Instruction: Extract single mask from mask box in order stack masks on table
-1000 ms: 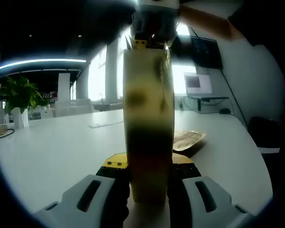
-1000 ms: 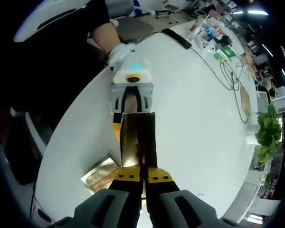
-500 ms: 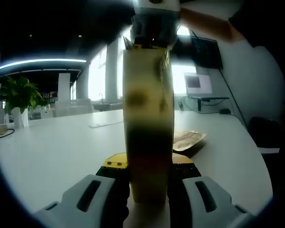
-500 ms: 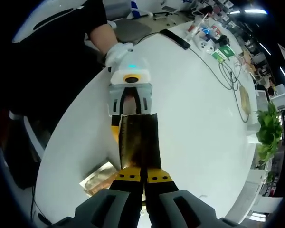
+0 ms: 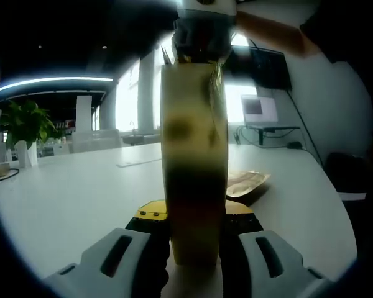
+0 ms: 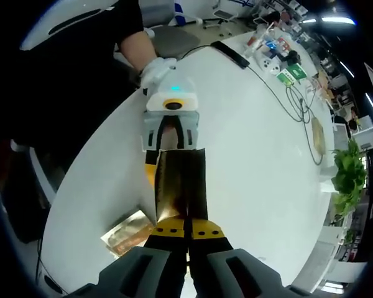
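An upright gold mask box [image 5: 194, 149] stands between the jaws of my left gripper [image 5: 196, 218], which is shut on its lower end just above the white table [image 5: 74, 192]. My right gripper [image 5: 202, 53] comes down onto the box's top end. In the right gripper view I look down the box [image 6: 181, 183]. There my right gripper [image 6: 186, 225] is shut on a thin mask edge at the box's opening, and the left gripper [image 6: 172, 149] holds the far end. One gold mask packet [image 6: 128, 231] lies flat on the table beside the box, also seen as a packet [image 5: 247, 182].
A person in black with a white glove [image 6: 156, 67] holds the left gripper at the table's edge. Cables, a power strip [image 6: 276, 62] and small items lie at the far end. A potted plant [image 5: 26, 124] stands on the table and a monitor [image 5: 258, 109] sits behind it.
My right gripper has edged up slightly at the top of the box. The box and the left gripper have stayed put.
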A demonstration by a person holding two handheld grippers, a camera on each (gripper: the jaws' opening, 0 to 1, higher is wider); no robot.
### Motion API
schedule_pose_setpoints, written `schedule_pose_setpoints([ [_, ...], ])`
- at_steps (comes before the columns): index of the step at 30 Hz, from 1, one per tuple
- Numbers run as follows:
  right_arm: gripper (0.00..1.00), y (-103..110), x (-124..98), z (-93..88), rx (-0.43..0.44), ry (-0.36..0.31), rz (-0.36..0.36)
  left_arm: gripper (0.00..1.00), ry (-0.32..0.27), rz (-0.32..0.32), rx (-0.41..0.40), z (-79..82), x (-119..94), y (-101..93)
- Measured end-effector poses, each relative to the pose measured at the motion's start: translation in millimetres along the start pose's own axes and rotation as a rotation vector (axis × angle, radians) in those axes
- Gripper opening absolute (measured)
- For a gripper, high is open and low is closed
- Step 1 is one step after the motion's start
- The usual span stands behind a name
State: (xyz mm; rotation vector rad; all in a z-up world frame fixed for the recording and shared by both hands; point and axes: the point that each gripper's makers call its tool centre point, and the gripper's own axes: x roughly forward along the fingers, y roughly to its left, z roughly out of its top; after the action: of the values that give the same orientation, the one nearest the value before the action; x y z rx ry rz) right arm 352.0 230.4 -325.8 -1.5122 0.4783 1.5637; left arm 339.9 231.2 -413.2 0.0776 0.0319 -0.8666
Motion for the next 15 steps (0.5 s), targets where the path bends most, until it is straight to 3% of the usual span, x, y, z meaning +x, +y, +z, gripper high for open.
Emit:
schedule_pose_setpoints([
  [15,0.00,-1.3,-24.0,3.6,0.008,-0.022,-0.063,0.20,0.007,0.003,0.004,-1.7,0.5,1.3],
])
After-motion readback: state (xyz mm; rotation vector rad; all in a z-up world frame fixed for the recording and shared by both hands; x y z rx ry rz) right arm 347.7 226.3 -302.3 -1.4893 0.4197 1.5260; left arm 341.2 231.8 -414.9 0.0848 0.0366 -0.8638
